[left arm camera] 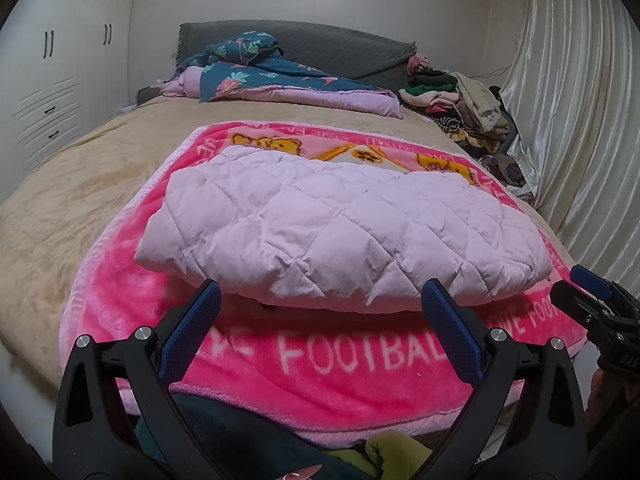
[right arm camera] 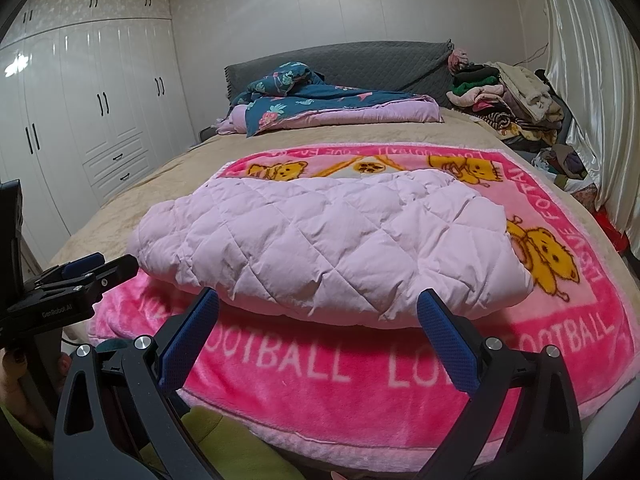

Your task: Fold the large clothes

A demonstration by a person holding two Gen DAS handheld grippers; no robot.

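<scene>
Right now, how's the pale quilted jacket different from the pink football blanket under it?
The quilted jacket is pale lilac, plain and puffy with diamond stitching; the football blanket is hot pink fleece with white lettering and yellow bears. The jacket is folded into a thick bundle; the blanket lies spread flat and extends wider. Both rest on the bed.

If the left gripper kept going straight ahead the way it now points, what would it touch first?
Most likely the near folded edge of the pale pink quilted jacket, lying just beyond the open left gripper on the pink football blanket. How wide the gap is cannot be told.
</scene>
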